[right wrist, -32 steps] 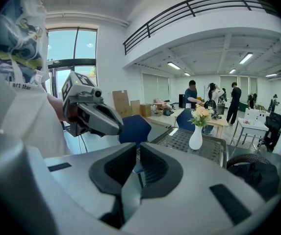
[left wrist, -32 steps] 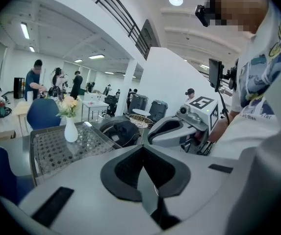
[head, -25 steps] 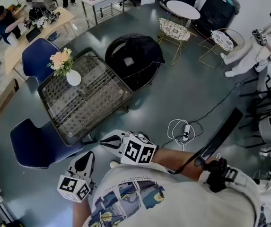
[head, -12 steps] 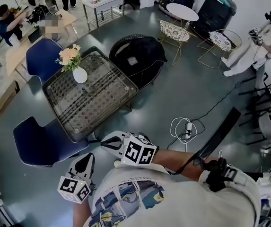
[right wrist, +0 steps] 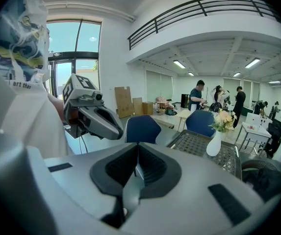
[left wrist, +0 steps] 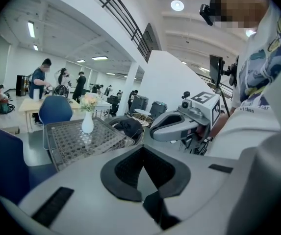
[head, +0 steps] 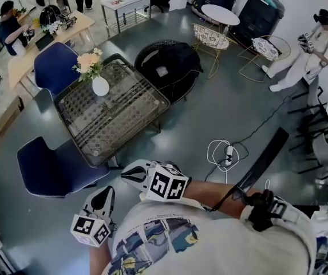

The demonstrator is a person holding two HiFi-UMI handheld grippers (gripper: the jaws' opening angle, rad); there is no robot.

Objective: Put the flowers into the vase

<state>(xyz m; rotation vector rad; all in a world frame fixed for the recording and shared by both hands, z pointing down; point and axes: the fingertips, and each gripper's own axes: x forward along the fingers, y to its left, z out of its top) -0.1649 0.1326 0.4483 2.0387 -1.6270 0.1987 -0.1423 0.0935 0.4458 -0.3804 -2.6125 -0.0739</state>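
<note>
Flowers point(head: 89, 61), seemingly peach-pink, in white vase point(head: 100, 87)

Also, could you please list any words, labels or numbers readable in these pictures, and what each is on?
"art the": small print on the person's shirt; its last letters are too blurred to confirm.
Cube on the right gripper: square marker patterns only, no letters.
Everything else: too small or blurred to read.

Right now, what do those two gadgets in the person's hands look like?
The left gripper and the right gripper are white shells with black padded jaws; each carries a white cube with black square markers. A thin black cable runs by the right forearm. The person wears a white T-shirt with a blue print.
</note>
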